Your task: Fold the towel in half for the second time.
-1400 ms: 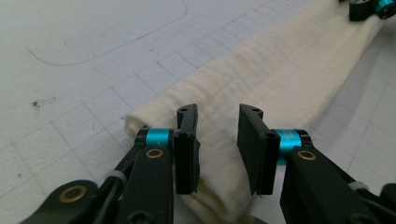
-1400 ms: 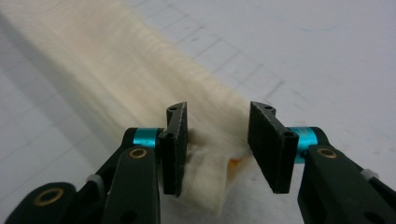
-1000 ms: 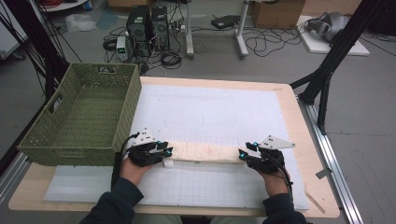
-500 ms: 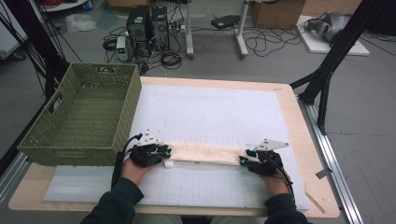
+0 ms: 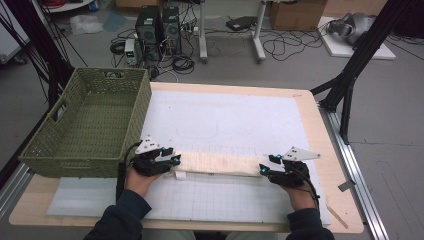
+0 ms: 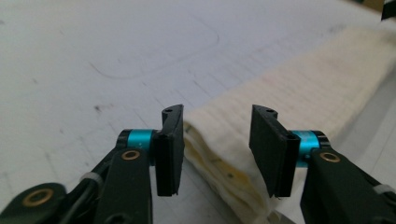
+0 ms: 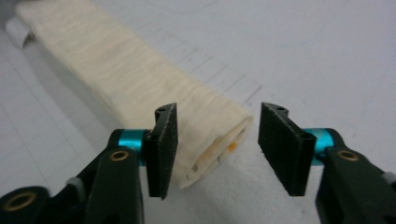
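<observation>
A cream cloth (image 5: 220, 163), folded into a long narrow strip, lies across the white mat (image 5: 225, 115) near the table's front. My left gripper (image 5: 173, 160) is at the strip's left end and my right gripper (image 5: 263, 168) at its right end. In the left gripper view the folded end (image 6: 219, 154) sits between the jaws of the left gripper (image 6: 218, 114); they have just been opening and the pads do not press on it. In the right gripper view the layered end (image 7: 210, 140) lies between the spread jaws of the right gripper (image 7: 219, 112), which have also just been opening.
A green woven basket (image 5: 90, 120) stands at the table's left, close behind my left hand. The wooden table edge (image 5: 330, 150) runs along the right, with a metal rail beyond. Computers, cables and stands are on the floor behind the table.
Both hands stay at the strip's two ends and the cloth lies where it was. From above, the hands sit slightly lower on the table than a second ago.
</observation>
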{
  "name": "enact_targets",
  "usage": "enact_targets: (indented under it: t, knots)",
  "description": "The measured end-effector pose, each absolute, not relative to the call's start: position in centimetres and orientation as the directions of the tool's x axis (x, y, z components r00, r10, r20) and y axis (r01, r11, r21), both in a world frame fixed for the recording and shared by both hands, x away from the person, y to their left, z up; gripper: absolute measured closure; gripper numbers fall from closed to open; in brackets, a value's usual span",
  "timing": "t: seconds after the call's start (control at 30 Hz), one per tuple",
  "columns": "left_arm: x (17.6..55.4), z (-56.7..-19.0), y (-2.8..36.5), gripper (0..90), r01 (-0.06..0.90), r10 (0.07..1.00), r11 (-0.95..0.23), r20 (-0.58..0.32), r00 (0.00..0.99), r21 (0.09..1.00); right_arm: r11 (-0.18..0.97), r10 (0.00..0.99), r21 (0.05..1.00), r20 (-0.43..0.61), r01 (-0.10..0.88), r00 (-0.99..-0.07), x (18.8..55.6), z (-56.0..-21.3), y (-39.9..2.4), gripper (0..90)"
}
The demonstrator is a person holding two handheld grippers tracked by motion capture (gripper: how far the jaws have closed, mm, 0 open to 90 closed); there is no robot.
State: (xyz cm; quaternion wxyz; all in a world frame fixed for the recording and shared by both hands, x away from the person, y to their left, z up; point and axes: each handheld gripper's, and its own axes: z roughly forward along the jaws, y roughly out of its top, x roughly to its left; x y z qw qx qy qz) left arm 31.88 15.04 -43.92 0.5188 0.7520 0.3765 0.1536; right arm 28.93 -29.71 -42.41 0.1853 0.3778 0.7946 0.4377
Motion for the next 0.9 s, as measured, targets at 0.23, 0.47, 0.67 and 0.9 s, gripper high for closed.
enact_targets:
  t: [0.23, 0.47, 0.67, 0.9]
  knots:
    - [31.8, -43.0, 15.8, 31.6, 0.343, 0.735, -0.080, -0.177, 0.654, 0.936, 0.256, 0.806, 0.874, 0.043, 0.413, -0.591, 28.4, -41.4, -31.2, 25.9]
    - [31.6, -42.7, 15.7, 17.8, 0.342, 0.733, -0.069, -0.185, 0.654, 0.937, 0.244, 0.835, 0.879, 0.024, 0.409, -0.549, 28.3, -41.2, -32.2, 14.0]
    - [31.5, -42.7, 15.6, 17.9, 0.343, 0.715, -0.083, -0.184, 0.674, 0.936, 0.244, 0.841, 0.867, 0.034, 0.434, -0.541, 28.3, -41.1, -32.3, 11.9]
    - [31.4, -42.7, 15.4, 18.8, 0.337, 0.715, -0.090, -0.175, 0.677, 0.937, 0.275, 0.823, 0.860, 0.021, 0.430, -0.568, 27.4, -40.8, -31.9, 11.7]
